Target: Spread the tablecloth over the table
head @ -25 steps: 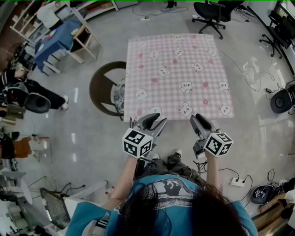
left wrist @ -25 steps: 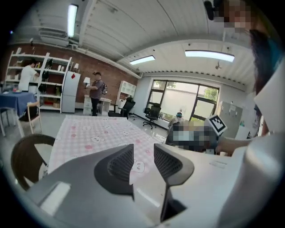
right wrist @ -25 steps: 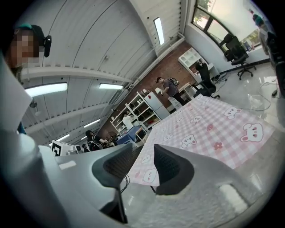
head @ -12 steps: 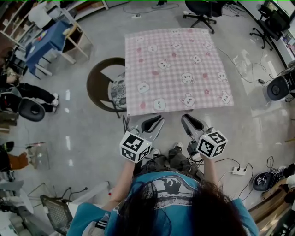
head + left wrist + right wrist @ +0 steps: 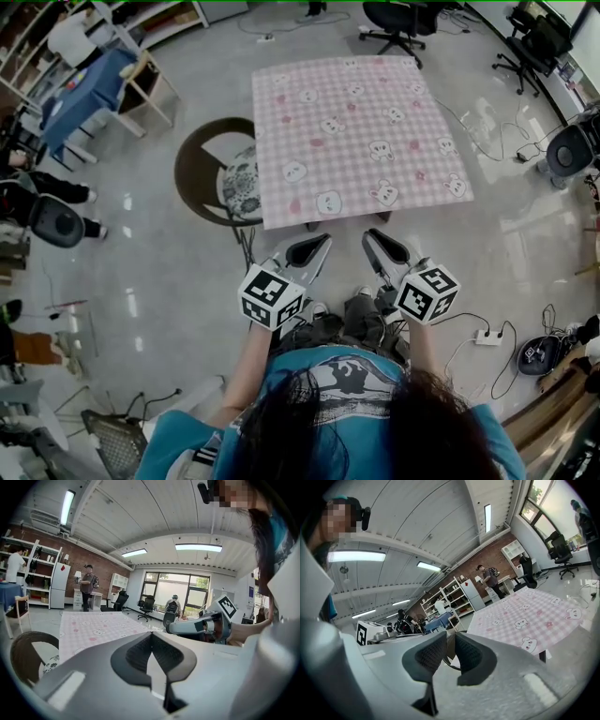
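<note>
The tablecloth (image 5: 356, 131), pink-and-white check printed with small cartoon animals and flowers, lies spread flat and smooth, its edges straight. It covers the whole top of the table (image 5: 542, 656), of which only a dark leg shows beneath the near edge.

The tablecloth (image 5: 361, 141) lay on the table (image 5: 542, 656), with a chair (image 5: 208, 173) just beside its left edge and an office chair (image 5: 398, 17) behind its far edge. The left gripper (image 5: 322, 243) and right gripper (image 5: 371, 237) were side by side before the near edge, clear of the cloth. A power strip (image 5: 487, 336) lay on the floor (image 5: 169, 281) to their right.
</note>
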`<state>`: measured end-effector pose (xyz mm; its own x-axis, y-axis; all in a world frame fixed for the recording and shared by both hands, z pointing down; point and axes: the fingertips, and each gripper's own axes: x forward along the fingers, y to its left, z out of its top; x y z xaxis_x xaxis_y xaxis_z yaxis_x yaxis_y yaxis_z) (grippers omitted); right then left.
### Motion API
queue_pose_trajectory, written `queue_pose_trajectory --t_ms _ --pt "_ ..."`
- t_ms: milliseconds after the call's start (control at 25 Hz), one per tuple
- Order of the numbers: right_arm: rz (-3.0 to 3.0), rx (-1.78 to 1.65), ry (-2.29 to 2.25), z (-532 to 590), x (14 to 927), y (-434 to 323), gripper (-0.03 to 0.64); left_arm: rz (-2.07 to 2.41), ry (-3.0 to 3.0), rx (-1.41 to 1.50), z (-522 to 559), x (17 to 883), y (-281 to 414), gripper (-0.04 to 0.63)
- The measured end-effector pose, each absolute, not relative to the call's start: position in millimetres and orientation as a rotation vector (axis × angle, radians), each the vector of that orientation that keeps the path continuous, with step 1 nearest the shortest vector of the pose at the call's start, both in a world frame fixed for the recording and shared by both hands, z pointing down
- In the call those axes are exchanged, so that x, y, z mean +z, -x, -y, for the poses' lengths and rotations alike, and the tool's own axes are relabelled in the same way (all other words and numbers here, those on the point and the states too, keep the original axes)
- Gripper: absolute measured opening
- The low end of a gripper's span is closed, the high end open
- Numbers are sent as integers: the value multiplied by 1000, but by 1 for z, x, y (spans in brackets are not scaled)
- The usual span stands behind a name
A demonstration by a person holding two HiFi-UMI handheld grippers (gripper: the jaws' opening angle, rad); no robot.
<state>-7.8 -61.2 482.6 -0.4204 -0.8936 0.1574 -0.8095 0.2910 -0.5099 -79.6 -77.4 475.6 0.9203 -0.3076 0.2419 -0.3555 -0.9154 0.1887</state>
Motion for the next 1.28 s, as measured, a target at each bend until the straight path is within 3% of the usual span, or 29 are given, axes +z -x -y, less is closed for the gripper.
queue_pose_trajectory --t_ms 200,360,1280 --pt "-2391 -763 1620 58 479 14 44 450 -2840 259 74 471 83 14" --pt "-2397 -735 1656 55 480 16 -6 408 -2829 232 69 471 81 14" --pt "-2467 -629 1672 32 476 32 0 339 -2830 193 42 466 89 14"
